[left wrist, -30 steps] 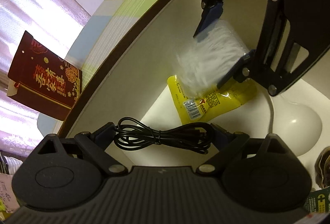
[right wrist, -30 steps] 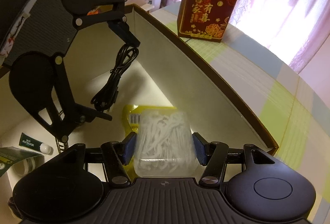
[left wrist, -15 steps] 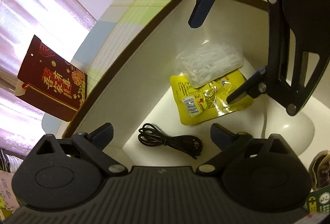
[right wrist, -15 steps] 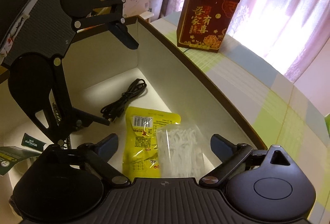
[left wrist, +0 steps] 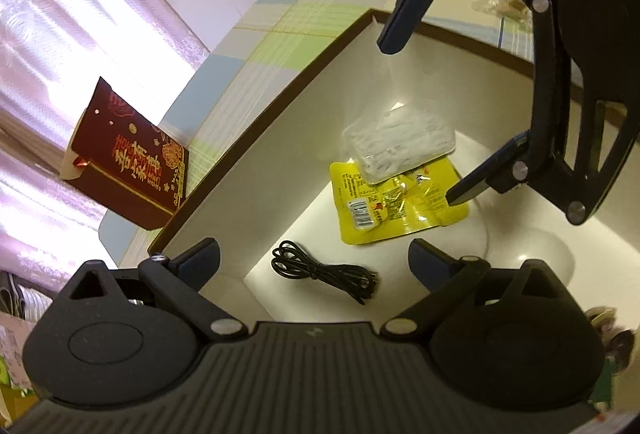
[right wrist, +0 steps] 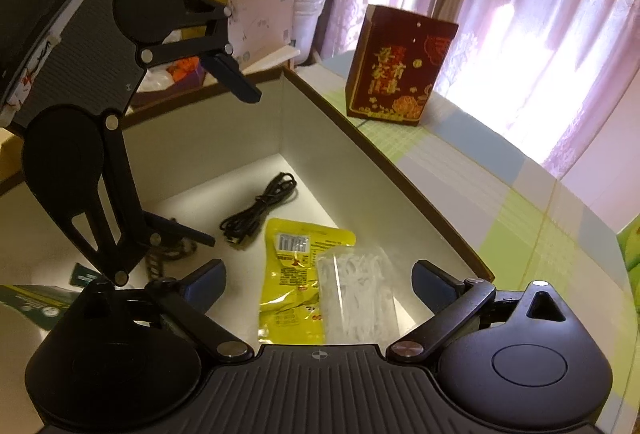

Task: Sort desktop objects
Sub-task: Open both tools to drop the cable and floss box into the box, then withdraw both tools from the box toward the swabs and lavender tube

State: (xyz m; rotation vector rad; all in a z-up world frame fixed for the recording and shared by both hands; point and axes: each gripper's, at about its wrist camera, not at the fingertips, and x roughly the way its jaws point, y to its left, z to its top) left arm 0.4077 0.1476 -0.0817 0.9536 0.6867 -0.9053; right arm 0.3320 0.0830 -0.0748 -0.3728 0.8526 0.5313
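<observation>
Both grippers hang spread wide and empty over the box [right wrist: 320, 102]; the left gripper [left wrist: 314, 260] sits nearest the black cable [left wrist: 324, 270], whose length runs left to right at lower centre; the right gripper [right wrist: 318, 280] hovers above the clear bag [right wrist: 356, 294] overlapping the yellow packet [right wrist: 292, 274].

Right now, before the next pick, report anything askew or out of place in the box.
Nothing is spilled or damaged. The clear bag of white picks lies crooked, half on top of the yellow snack packet rather than flat on the floor of the box. The black cable lies apart, loosely bundled.
</observation>
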